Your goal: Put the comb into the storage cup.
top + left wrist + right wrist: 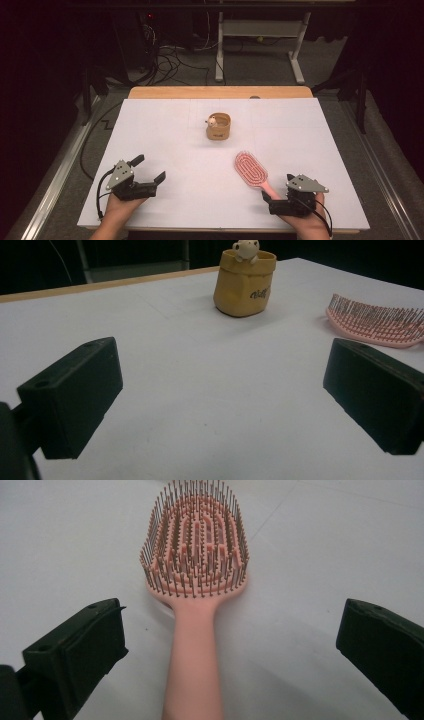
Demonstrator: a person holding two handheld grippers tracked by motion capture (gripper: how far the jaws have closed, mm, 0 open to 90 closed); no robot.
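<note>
1. A white table top (190, 200) is carrying three things: a pink hairbrush (251, 171), a small tan fabric pouch (218, 126), and a little pale figure (212, 120) peeking over the pouch's rim.
2. The left gripper (148, 168) is resting near the table's front left edge, held in the person's left hand (117, 206), with its jaws standing wide apart and holding nothing.
3. In the left gripper view, those jaws are framing bare table, with the pouch (243, 282) standing upright well ahead and the hairbrush (376, 322) lying off to the right, bristles pointing up.
4. The right gripper (278, 189) is sitting near the front right edge in the person's right hand (306, 222), its jaws also spread wide.
5. In the right gripper view, the hairbrush's handle (194, 660) is running straight between the two open jaws, touching neither, with the bristled head (196, 540) lying farther out.
6. In the high view, the hairbrush is lying flat on the table, right of centre, its handle angling toward the right gripper and its head pointing toward the pouch.
7. The pouch is standing near the table's middle, well apart from both grippers.
</note>
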